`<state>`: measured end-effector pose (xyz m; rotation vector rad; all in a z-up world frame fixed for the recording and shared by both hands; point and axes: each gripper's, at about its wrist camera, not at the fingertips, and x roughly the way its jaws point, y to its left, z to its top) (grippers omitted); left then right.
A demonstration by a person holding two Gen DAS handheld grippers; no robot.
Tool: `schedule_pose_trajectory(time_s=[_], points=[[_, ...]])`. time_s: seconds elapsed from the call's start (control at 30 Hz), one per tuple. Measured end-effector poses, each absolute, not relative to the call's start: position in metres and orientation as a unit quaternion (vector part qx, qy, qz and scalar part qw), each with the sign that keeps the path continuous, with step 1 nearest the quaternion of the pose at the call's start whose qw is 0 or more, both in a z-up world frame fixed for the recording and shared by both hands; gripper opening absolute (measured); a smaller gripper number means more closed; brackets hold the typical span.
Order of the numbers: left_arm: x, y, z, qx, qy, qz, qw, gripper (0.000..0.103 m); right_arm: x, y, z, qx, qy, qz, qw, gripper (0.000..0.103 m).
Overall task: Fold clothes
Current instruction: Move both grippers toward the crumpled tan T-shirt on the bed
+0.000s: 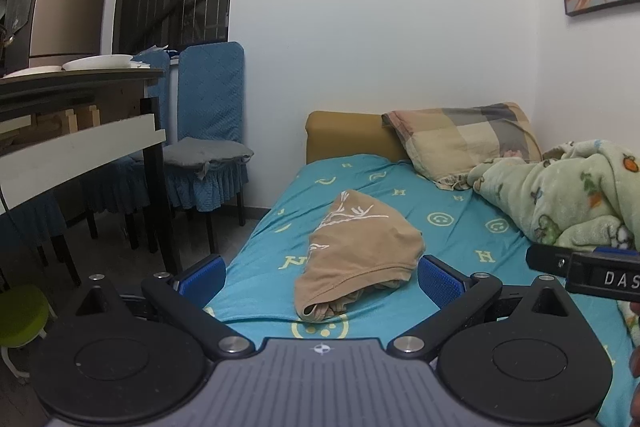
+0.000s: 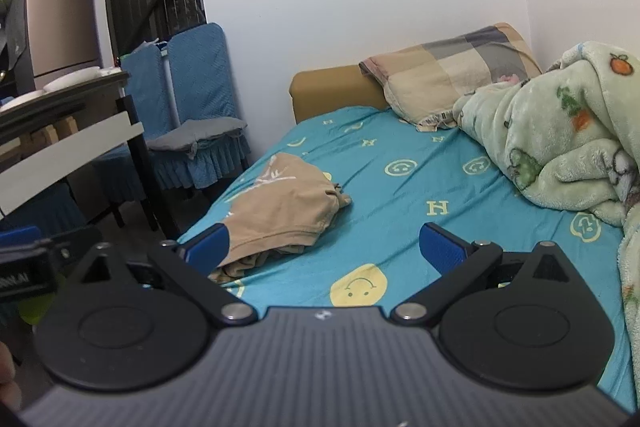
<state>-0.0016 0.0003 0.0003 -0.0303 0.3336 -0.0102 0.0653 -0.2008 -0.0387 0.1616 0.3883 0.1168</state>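
Observation:
A tan garment (image 1: 360, 251) with a white branch print lies crumpled on the teal bed sheet (image 1: 460, 239). My left gripper (image 1: 320, 277) is open and empty, its blue pads wide apart on either side of the garment's near edge, above it. In the right wrist view the garment (image 2: 280, 211) lies left of centre on the sheet (image 2: 400, 195). My right gripper (image 2: 324, 247) is open and empty, its left pad (image 2: 210, 247) in front of the garment's near edge. The right gripper's body shows at the right edge of the left wrist view (image 1: 592, 271).
A green fleece blanket (image 2: 560, 139) is heaped on the bed's right side, a checked pillow (image 2: 448, 75) at the head. Left of the bed stand blue-covered chairs (image 1: 208, 147), a dark table (image 1: 80, 115) with plates, and a green stool (image 1: 22, 311).

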Motion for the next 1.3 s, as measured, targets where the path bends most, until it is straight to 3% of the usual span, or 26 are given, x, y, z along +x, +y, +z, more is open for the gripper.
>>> schedule_pose_trajectory(time_s=[1.07,1.3], points=[[-0.006,-0.005,-0.008,-0.005,0.195,-0.012,0.981,0.103,0.05,-0.201,-0.034,0.082,0.175,0.055,0.98,0.103],[0.068,-0.015,-0.007,0.03,0.241,-0.021,0.97,0.103,0.059,-0.211,-0.015,0.083,0.154,0.053,0.983,0.103]])
